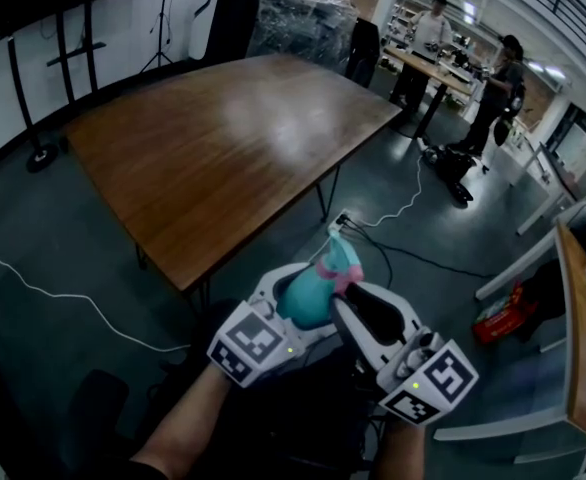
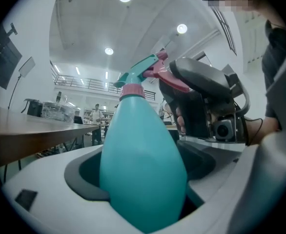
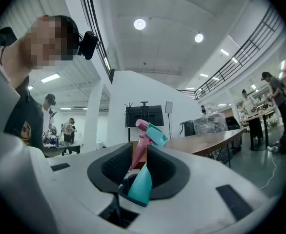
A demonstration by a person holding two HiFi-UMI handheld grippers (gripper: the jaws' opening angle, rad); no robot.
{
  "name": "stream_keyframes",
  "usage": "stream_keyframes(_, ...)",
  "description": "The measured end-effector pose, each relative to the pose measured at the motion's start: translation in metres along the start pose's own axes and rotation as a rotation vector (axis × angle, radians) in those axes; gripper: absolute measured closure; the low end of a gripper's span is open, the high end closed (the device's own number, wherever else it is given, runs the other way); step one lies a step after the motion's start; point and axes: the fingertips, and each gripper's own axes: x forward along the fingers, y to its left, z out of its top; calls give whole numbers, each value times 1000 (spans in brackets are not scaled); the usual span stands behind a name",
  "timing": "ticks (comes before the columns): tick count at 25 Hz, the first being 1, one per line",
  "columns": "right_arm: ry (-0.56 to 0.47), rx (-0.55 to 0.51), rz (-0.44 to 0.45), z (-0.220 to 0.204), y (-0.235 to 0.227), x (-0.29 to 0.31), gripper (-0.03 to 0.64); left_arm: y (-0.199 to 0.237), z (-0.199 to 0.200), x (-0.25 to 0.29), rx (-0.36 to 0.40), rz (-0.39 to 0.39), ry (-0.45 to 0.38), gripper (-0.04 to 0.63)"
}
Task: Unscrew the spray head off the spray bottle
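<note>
The teal spray bottle is held in the air below the table's near edge, its neck pointing away from me. My left gripper is shut on its body, which fills the gap between the grey pads. The spray head is teal with a pink collar and pink trigger. My right gripper comes in from the right and its dark pads close on the spray head. In the right gripper view a strip of the teal body shows low between the pads.
A large brown wooden table stands ahead. On the grey floor lie a power strip with a white cable and another cable at the left. Two people stand by desks at the back right. A red item lies at the right.
</note>
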Motion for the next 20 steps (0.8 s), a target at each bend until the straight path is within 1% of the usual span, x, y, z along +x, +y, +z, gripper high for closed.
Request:
stream_keyframes(4,18,-12,5,-2,-4,-5,525,-1,-1,0,-3,-8,-1,167)
stream_keyframes(8,26,-22,-14,-3,-13,-13,546,-1,-2,0,-6,-9,-3,167)
stream_keyframes(14,38,-18,-50,-8,-33,-20,546,-1,-4,-1,-6,-14,-3,167)
stream_keyframes(20,48,-19,-80,-11,-54,-22,548,-7,-2,1,-9,-58,-17,167)
